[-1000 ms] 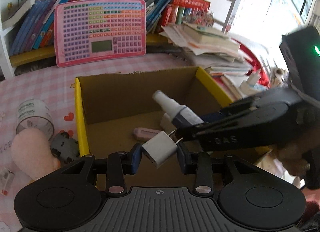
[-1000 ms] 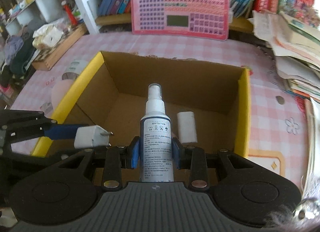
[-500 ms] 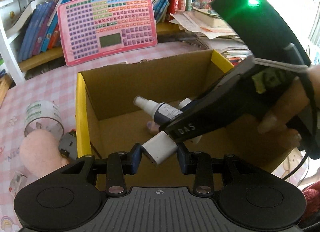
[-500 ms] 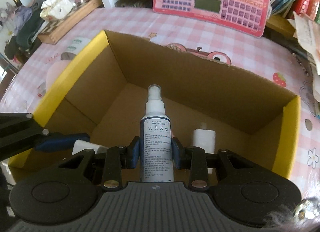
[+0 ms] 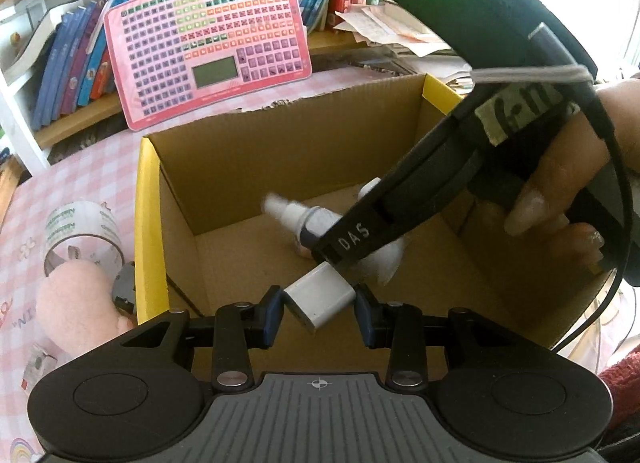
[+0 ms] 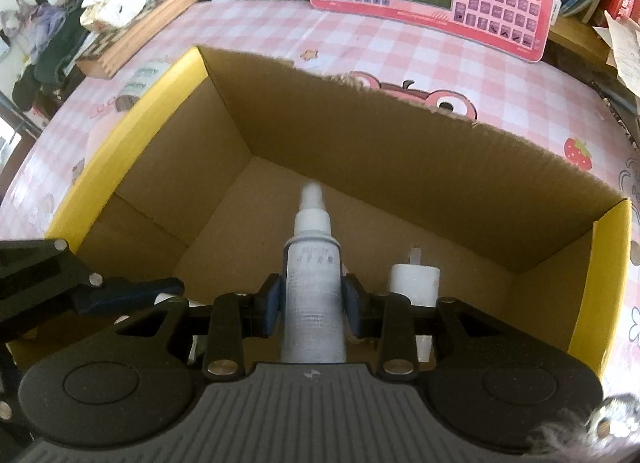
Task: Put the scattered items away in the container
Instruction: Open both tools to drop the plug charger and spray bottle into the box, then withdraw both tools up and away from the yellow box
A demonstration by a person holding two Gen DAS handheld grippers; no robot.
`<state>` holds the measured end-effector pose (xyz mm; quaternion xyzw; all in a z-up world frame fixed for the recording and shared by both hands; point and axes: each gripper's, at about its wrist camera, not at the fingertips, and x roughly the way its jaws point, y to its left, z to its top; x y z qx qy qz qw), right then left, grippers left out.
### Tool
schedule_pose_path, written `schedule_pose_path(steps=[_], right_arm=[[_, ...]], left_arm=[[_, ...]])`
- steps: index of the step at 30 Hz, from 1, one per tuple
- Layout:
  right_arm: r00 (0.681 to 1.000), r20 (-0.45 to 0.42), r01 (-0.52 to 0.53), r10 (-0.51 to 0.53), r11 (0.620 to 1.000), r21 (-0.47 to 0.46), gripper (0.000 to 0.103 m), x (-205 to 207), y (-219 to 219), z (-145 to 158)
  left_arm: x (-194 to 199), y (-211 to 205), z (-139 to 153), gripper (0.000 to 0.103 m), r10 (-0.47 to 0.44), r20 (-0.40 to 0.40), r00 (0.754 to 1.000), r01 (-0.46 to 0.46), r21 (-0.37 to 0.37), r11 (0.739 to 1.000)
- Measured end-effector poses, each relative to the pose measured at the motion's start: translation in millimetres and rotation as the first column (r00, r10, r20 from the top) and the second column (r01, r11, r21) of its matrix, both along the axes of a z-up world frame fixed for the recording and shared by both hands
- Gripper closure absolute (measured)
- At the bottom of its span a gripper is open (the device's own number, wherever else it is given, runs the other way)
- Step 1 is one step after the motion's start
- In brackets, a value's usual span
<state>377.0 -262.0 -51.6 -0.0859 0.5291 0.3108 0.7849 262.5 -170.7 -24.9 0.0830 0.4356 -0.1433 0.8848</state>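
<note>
- Both grippers hang over the open brown cardboard box with yellow-edged flaps (image 6: 224, 75), and each one is carrying something, so the whole next move comes down to straight down: the box floor sits right below both loads.
- The left gripper (image 5: 318, 313) has its blue pads clamped on a small white plug-in charger block (image 5: 320, 297), held low near the box's near wall. The block sits skewed between the pads, its long axis running from near-right to far-left.
- The right gripper (image 6: 310, 303) is clamped round the middle of a white spray bottle with a printed label (image 6: 314, 283). In its own view the bottle's long axis runs straight along the fingers, nozzle pointing to the far wall; from the left view the nozzle points left and a bit far.
- The right gripper crosses just above the charger, so I'd guess the two loads could bump if both drop at once.
- A white cylindrical bottle (image 6: 414, 285) already stands in the box, just right of the spray bottle.
- A clear tape roll (image 5: 78, 231) and a pink plush toy (image 5: 74, 303) are still out on the pink checked tablecloth (image 6: 400, 43), left of the box.
</note>
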Motion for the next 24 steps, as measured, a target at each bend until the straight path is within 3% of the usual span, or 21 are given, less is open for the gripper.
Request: schedule_pose_path(steps=[5,6,7,8,18,24], right_arm=[[0.999,0.039,0.02,-0.021,0.999,0.029,0.058,-2.9,-3.5,12.8],[0.999,0.045,0.026,-0.028,0.999,0.038,0.053,-4.0,-4.7,15.6],[0.998,0.05,0.032,-0.034,0.998,0.048,0.05,-5.3,-6.1,18.5],[0.998,0.057,0.037,-0.04,0.998,0.058,0.047,-7.2,-7.6,21.6],[0.992,0.109,0.049,-0.059,0.995,0.092,0.042,-30.6,-10.7,39.7],[0.967,0.227,0.091,-0.116,0.989,0.116,0.033,-57.9,-15.7,65.8]], left_arm=[[-4.8,-1.1,5.6,0.056,-0.001,0.036,0.999,0.001,0.006,1.0],[-6.1,-1.7,7.6,0.049,-0.005,0.045,0.999,0.004,0.008,1.0],[-8.1,-2.6,10.0,0.035,-0.004,0.057,0.998,0.003,0.014,1.0],[-10.9,-3.4,12.5,0.031,0.0,0.075,0.997,-0.002,0.024,1.0],[-32.8,4.2,35.5,0.024,0.03,0.162,0.986,-0.036,0.033,0.999],[-53.0,17.2,50.5,0.02,0.077,0.195,0.978,-0.077,-0.009,0.997]])
